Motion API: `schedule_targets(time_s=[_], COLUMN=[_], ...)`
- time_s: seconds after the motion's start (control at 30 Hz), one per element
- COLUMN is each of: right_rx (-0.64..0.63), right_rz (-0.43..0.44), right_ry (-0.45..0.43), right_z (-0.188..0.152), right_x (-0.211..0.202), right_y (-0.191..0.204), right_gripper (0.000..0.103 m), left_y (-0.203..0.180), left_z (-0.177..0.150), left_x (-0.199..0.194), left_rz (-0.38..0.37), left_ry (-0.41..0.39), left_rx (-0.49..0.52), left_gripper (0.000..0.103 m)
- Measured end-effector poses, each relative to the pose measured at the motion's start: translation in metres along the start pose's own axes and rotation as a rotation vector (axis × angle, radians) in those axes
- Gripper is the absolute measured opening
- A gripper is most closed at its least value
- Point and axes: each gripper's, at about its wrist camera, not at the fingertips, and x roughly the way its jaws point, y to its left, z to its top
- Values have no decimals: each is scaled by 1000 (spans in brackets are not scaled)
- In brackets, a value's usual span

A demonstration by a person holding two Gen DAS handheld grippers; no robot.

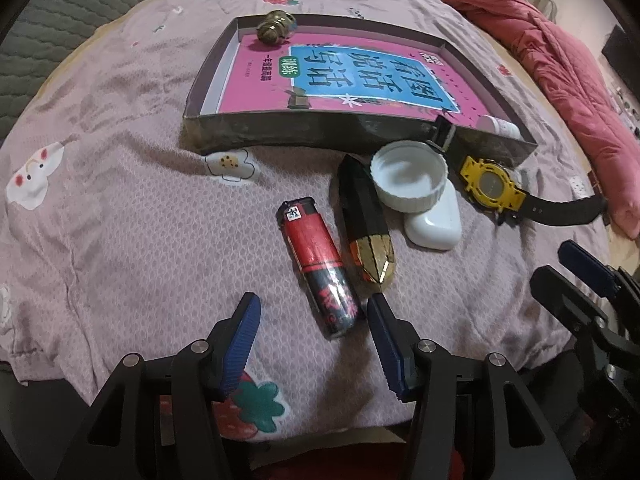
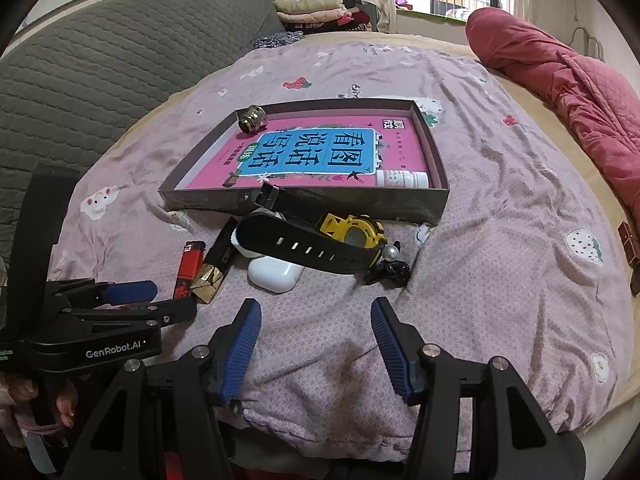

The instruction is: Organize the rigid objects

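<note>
Both tongs stand apart with nothing between their blue pads. Left tongs (image 1: 314, 312) hang over the bed, their tips on either side of the near end of a red-and-black lighter (image 1: 318, 266) without touching it. Just beside the lighter lies a black-and-gold faceted case (image 1: 366, 220), and past that a white ribbed cap (image 1: 408, 180), open side up, rests partly on a white earbud case (image 1: 434, 224). Right tongs (image 2: 316, 312) hover above bare bedspread (image 2: 500, 240) (pink-lilac, printed with strawberries and small animals), well short of the pile.

Nearest them in the right view is the yellow-faced watch (image 2: 352, 232), whose black strap arches over the earbud case; a small black clip with a pearl bead (image 2: 390, 266) sits just beside it.

Farther out, touching the pile, is a shallow dark cardboard tray (image 2: 304, 200). Inside it a pink and blue workbook (image 2: 320, 152) covers most of the floor, a brass-coloured metal fitting (image 2: 251, 119) sits on the book at the far left corner, and a white bottle (image 2: 402, 179) lies on its side in the near right corner.

A red quilt (image 2: 560, 80) is bunched along the bed's right edge.
</note>
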Motion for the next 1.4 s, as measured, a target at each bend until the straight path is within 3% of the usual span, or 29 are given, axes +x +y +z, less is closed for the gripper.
schedule_targets(time_s=[0.37,0.6,1.4], right_rx=[52,68,-14], right_rz=[-33,-45,-108], right_ry=[-6,-1,13], right_z=[1,2,9], right_x=[8,14,46], right_y=[-21,-29,-51], right_gripper=[57,57,57], left_y=[1,14,10], left_z=[7,17,41], left_x=[12,15,27], left_rz=[30,23,37], left_ry=[-12,-28,-79], left_rx=[6,-40,-11], left_gripper=[57,42,40])
